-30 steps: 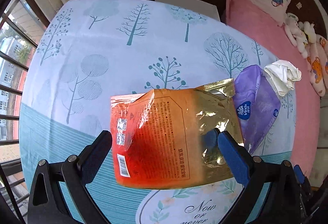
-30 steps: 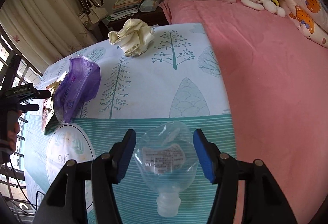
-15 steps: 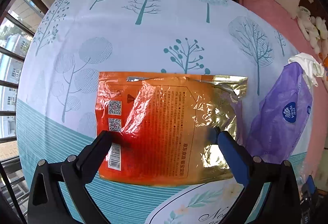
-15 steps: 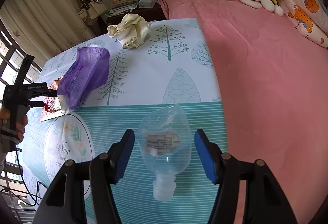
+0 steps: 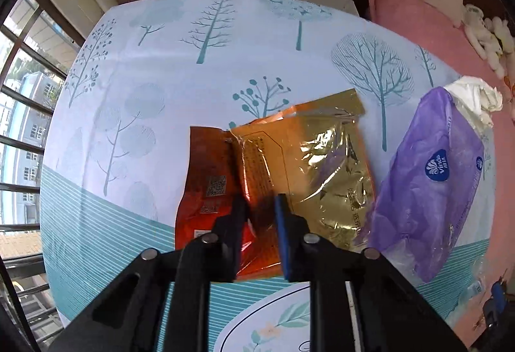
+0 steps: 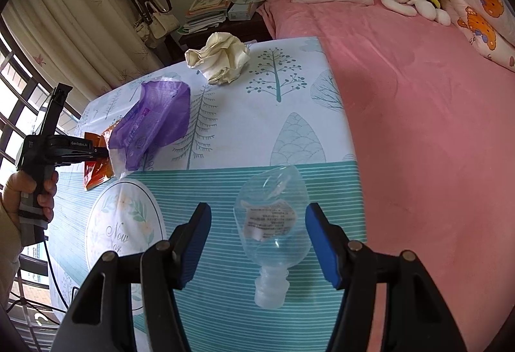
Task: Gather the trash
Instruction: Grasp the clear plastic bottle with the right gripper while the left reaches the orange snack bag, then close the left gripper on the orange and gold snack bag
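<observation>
**A:** How is your left tool (image 5: 260, 216) set?

**B:** Your left tool has its two fingers drawn close together, pinching a fold of the orange and gold foil wrapper (image 5: 276, 178). The wrapper is crumpled, and its far part rests on the counter (image 5: 161, 68), which is covered in a pale cloth printed with trees. Just to the right of the wrapper, and overlapping its edge, lies a purple tissue pack (image 5: 431, 187).

**A:** And your right tool (image 6: 257, 242)?

**B:** Your right tool is spread wide. A clear plastic bottle (image 6: 273, 223) lies on its side between the fingers, neck pointing toward you, near the counter's edge beside the bed (image 6: 418, 110). Neither finger touches it.

**A:** What does one camera show that the other misses?

**B:** The right wrist view shows your left hand (image 6: 29, 191) gripping the tool handle at the counter's far side, and a crumpled cream paper ball (image 6: 222, 57) in full near the far edge. The left wrist view shows the wrapper's printed back and codes.

**A:** Anything hard to make out?

**B:** In the right wrist view the tissue pack hides most of the wrapper and the left tool's tips. In the left wrist view the paper ball is partly behind the tissue pack, and the bottle is only a faint clear shape at the lower right.
</observation>
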Available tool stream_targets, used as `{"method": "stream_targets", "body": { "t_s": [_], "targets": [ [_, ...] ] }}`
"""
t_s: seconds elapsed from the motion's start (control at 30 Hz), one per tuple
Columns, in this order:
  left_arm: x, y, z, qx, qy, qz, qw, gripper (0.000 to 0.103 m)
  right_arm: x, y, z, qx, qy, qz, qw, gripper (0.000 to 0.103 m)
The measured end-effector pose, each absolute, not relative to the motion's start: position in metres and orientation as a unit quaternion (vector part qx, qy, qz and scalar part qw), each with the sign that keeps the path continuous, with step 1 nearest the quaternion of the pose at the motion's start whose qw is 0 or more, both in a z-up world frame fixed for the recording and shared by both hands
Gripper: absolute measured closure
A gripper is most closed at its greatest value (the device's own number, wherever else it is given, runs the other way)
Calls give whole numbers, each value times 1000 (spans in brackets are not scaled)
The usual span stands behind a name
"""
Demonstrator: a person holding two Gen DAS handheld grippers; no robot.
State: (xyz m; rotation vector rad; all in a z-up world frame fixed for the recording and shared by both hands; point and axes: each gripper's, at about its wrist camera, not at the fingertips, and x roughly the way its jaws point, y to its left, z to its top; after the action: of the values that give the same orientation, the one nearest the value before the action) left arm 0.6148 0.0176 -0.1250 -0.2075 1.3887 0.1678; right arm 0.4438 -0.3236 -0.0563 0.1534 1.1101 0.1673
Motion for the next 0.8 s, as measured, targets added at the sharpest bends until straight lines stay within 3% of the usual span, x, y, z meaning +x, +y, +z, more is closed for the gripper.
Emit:
{"method": "stream_targets", "body": {
  "t_s": [0.2,0.5,0.57,0.8],
  "targets": [
    [597,33,-116,-115,620,75,773,99,441,-325,-40,73,509,87,853,42],
    [561,20,-70,-98,579,53,807,101,434,-347,-25,67,505,60,858,42],
    [547,17,-58,-95,569,46,816,101,433,-351,-33,68,518,52,851,27],
    [504,9,-32,-101,540,46,834,101,432,-345,-63,112,550,50,826,26]
  ]
}}
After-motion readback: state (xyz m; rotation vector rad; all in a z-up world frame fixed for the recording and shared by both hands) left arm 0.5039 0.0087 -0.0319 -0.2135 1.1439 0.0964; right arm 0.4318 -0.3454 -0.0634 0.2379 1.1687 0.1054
